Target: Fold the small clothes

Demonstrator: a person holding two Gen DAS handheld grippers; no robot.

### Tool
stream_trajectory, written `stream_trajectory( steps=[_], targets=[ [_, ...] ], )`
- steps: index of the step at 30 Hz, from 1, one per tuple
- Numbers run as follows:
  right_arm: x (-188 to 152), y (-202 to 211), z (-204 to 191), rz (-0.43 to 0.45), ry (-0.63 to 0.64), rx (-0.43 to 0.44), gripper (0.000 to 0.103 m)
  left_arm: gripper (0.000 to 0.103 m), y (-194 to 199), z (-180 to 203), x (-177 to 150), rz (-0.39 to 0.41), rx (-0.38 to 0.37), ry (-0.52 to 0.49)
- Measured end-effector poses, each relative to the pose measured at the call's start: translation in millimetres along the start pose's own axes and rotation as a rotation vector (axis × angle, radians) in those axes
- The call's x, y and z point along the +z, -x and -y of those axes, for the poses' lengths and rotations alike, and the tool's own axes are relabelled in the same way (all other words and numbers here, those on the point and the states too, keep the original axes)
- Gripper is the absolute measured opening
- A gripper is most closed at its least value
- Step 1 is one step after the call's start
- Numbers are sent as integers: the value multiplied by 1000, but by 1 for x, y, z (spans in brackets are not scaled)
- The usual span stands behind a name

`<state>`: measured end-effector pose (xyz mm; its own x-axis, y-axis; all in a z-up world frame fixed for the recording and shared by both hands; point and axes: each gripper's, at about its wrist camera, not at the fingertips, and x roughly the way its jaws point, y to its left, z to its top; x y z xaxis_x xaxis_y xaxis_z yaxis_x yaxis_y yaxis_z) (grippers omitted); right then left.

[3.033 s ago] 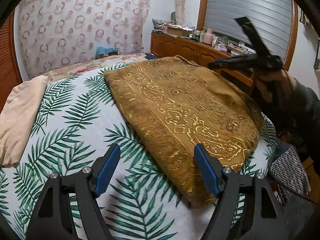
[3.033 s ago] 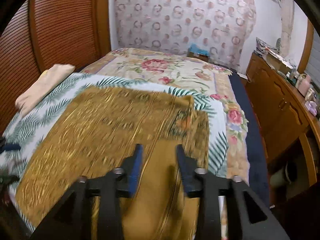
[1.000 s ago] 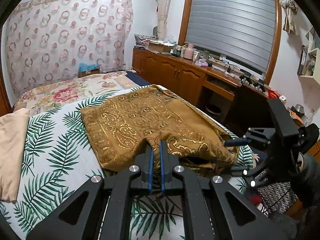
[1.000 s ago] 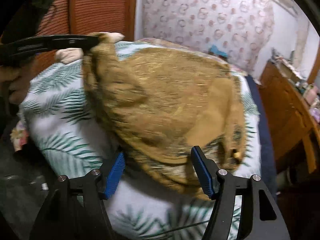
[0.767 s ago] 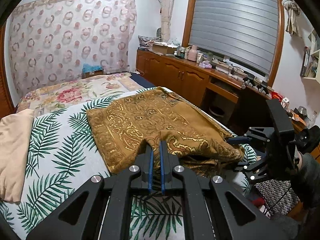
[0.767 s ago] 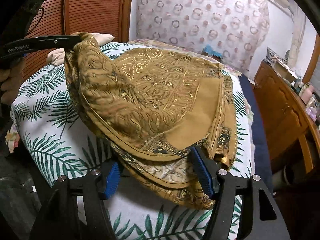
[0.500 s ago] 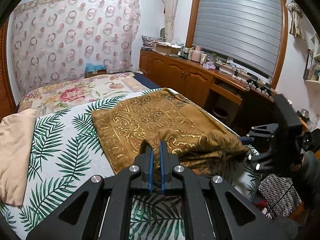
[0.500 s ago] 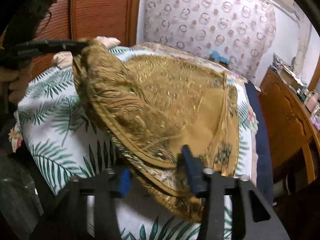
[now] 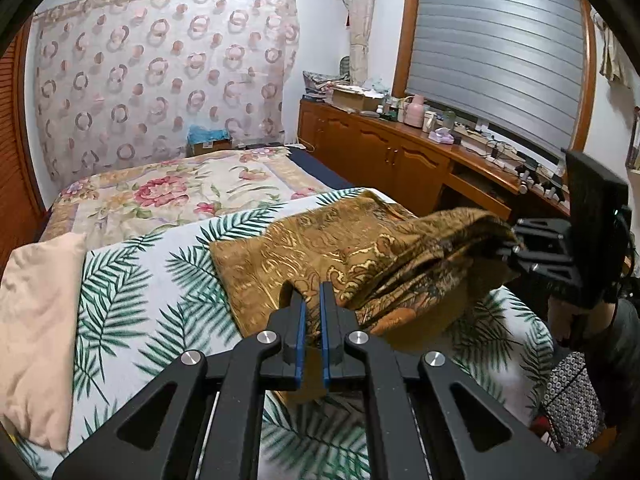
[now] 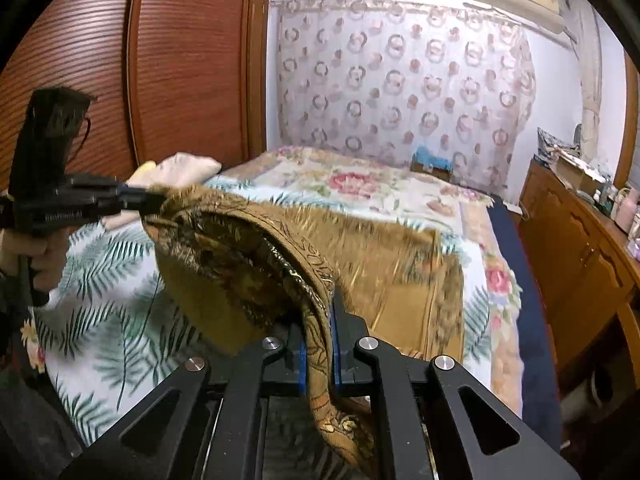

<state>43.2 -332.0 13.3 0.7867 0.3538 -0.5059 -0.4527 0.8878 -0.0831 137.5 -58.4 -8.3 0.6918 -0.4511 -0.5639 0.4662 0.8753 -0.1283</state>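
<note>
— Which step are you on?
— The fold: my left gripper (image 9: 311, 308) and right gripper (image 10: 318, 336) each clench one near corner of the brown garment (image 9: 340, 248), lifted off the bed (image 9: 132, 292). Next, I judge, both corners go over to the far edge, kept level

— Count?
— Two grippers, one brown garment, one beige cloth (image 9: 36, 304)

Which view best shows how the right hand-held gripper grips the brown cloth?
The right wrist view: the right hand-held gripper sits close, pads clamped on the brown cloth's hem. The left wrist view shows it side-on at the far edge, fingertips hidden by bunched fabric.
</note>
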Motion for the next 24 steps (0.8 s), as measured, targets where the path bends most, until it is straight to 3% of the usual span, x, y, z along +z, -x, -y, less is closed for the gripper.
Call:
stream_trajectory(
  steps=[15, 24],
  targets=[
    [42, -88, 45, -15, 43, 43, 7, 6, -75, -51, 41, -69, 50, 24],
    [52, -143, 59, -106, 23, 60, 7, 6, -102, -68, 28, -122, 44, 57]
  ],
)
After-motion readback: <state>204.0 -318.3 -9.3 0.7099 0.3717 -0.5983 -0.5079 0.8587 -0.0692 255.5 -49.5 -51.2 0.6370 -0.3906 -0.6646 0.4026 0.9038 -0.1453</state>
